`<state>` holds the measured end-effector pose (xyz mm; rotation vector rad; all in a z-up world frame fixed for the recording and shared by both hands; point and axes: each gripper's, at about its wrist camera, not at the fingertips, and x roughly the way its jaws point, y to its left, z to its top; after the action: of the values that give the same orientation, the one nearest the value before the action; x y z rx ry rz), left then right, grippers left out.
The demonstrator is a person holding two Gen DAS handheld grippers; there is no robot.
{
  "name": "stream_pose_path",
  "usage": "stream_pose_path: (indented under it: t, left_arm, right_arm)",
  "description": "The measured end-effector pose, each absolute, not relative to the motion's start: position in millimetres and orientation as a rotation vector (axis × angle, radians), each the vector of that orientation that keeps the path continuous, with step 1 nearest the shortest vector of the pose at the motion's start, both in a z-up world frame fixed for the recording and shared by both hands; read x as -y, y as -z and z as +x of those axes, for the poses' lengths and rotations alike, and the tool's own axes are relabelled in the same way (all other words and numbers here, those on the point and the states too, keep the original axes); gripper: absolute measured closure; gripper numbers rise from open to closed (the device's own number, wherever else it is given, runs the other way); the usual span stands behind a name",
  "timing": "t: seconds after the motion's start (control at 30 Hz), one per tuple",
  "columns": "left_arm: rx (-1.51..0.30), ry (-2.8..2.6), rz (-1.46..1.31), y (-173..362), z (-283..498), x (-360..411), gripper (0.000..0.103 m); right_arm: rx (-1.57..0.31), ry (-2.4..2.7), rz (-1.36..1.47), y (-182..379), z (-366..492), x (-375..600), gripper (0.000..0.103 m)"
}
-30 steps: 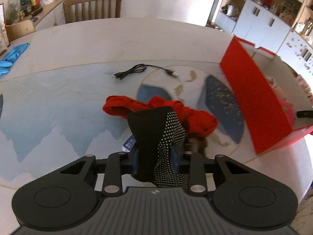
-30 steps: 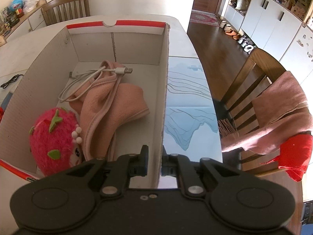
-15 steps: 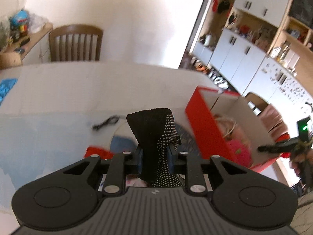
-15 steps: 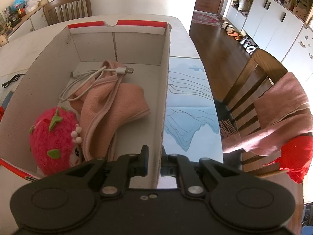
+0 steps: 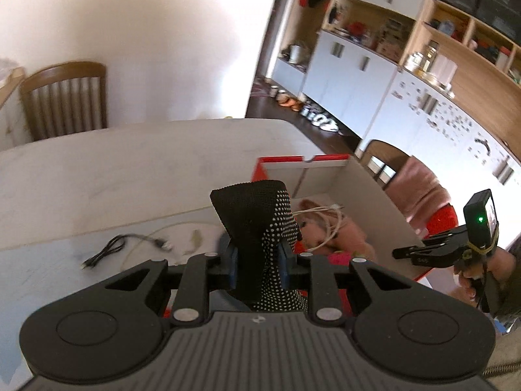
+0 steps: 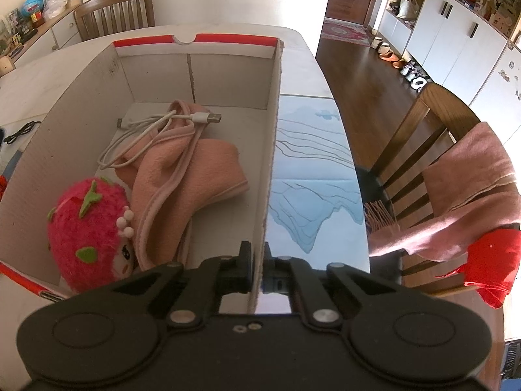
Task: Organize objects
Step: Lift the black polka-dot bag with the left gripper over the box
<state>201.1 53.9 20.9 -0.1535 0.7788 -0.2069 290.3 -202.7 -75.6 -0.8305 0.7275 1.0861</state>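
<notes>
My left gripper (image 5: 259,262) is shut on a black glove with white dots (image 5: 260,224) and holds it up in the air, near the left side of the red and white cardboard box (image 5: 371,189). My right gripper (image 6: 257,260) is shut on the box's right wall (image 6: 272,163); it also shows in the left wrist view (image 5: 423,254). Inside the box lie a pink strawberry plush doll (image 6: 88,224), a pink fleece cloth (image 6: 189,166) and a white USB cable (image 6: 156,123).
A black cable (image 5: 114,247) lies on the table (image 5: 97,176) left of the box. A wooden chair (image 6: 433,137) draped with pink and red cloth stands at the table's right side. Another chair (image 5: 65,97) stands at the far side.
My left gripper has lifted the glove off the table, away from the red cloth, and swung right toward the box. My right gripper has kept its hold on the box wall.
</notes>
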Motion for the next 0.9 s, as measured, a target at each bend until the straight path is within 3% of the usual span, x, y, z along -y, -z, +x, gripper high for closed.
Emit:
stream_pose_path:
  t: [0.4,0.9]
  left_arm:
    - [-0.779,0.352,-0.042,-28.0,279.0,31.4,0.081]
    - [-0.910,0.446,-0.006,20.7,346.1,121.3,0.081]
  right_arm:
    - [-0.728,-1.094,-0.831,75.1,289.9,202.8,0.099]
    - [-0.746,-1.119,-0.818,75.0,293.6,204.0,0.098]
